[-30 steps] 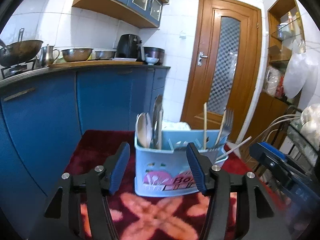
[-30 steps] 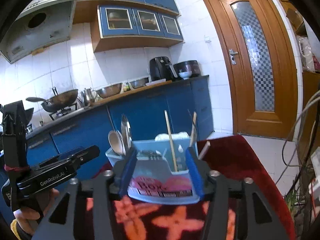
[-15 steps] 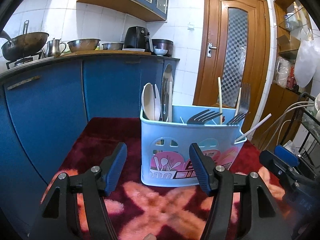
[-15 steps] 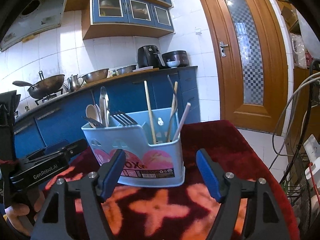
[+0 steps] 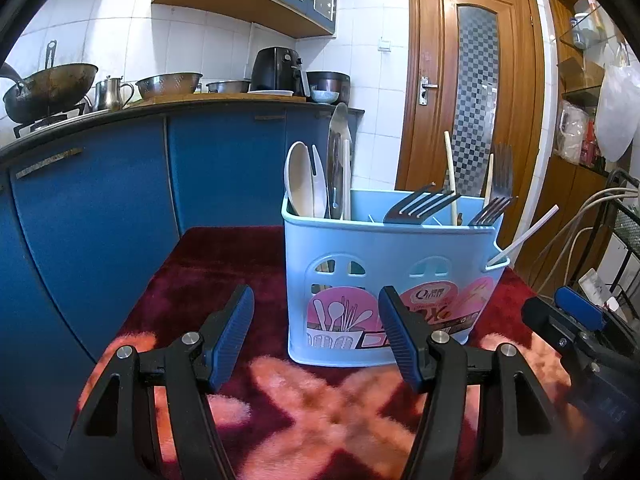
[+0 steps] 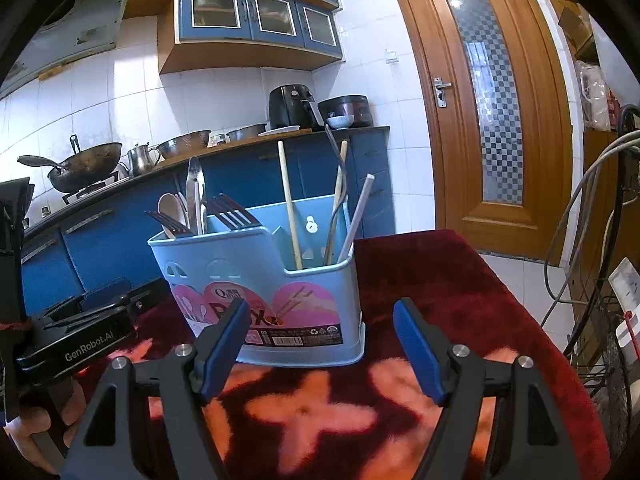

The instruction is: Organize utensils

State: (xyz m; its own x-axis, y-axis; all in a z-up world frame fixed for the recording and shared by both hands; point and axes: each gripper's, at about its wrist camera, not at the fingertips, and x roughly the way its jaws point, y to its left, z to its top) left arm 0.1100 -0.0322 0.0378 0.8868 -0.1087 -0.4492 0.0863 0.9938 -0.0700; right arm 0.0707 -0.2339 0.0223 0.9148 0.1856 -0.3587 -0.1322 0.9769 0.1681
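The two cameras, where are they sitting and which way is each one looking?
Left wrist: sits on the left gripper, looks along its open jaws at the blue utensil caddy from the spoon end; the right gripper shows at the right edge.
Right wrist: sits on the right gripper, jaws open, faces the caddy's chopstick end; the left gripper and a hand show at left.
Both share the caddy, the red cloth, the kitchen counter and the wooden door.
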